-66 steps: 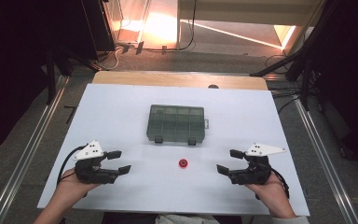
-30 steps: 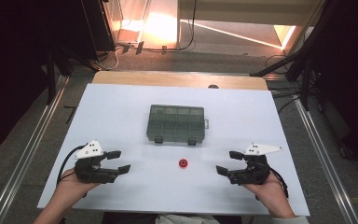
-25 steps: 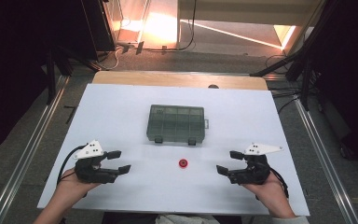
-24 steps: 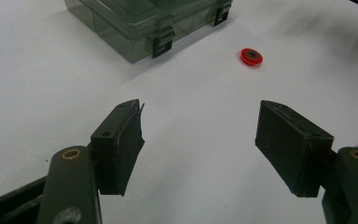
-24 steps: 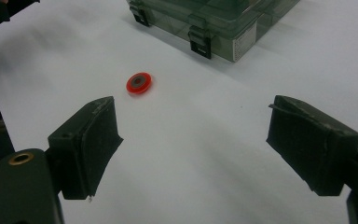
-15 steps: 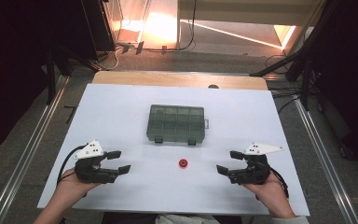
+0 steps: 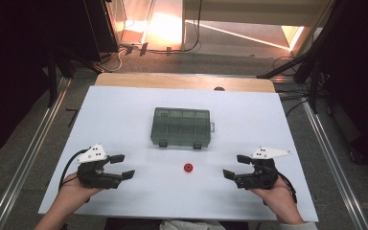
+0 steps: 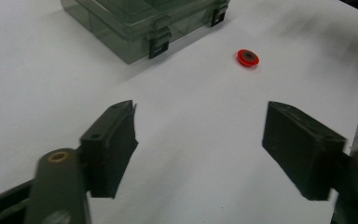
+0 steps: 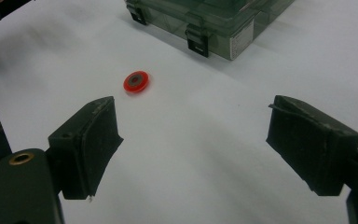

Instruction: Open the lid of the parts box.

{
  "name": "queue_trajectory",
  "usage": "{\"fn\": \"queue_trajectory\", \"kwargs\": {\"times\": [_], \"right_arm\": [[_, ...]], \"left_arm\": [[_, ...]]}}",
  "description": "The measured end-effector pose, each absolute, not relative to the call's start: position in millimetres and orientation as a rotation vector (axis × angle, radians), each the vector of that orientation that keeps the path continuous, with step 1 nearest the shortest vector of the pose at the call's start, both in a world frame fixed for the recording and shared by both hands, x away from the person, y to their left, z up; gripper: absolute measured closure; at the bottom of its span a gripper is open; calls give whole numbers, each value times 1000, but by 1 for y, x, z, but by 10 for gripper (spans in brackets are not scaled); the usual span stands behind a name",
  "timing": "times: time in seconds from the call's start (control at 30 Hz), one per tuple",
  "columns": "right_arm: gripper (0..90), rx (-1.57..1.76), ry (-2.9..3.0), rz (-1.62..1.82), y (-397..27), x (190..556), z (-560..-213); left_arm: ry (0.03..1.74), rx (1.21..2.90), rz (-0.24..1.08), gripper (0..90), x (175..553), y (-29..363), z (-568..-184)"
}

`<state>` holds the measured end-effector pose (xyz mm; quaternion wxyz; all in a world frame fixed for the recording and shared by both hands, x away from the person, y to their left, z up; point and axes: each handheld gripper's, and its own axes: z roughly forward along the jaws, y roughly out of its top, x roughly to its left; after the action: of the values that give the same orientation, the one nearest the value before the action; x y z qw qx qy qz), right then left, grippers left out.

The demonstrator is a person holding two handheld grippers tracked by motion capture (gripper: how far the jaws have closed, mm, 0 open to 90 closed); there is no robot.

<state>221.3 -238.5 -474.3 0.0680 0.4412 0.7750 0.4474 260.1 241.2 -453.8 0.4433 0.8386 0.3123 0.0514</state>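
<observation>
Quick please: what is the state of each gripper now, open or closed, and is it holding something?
Left gripper: open, its fingers have just been opening, nothing between them.
Right gripper: open, holding nothing.

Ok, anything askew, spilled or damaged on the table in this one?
Nothing stands out. The compartment box sits closed and square on the table, both latches down. The small red ring lies flat alone in front of it. The left gripper and right gripper are open, touching neither.
</observation>
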Motion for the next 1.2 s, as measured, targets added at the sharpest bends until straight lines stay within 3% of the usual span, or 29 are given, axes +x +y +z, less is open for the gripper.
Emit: {"fn": "queue_trajectory", "kwargs": {"times": [1.2], "right_arm": [[169,1330,2294,1342,-236,229,-472]], "left_arm": [[812,2046,174,245,256,251,-451]]}}
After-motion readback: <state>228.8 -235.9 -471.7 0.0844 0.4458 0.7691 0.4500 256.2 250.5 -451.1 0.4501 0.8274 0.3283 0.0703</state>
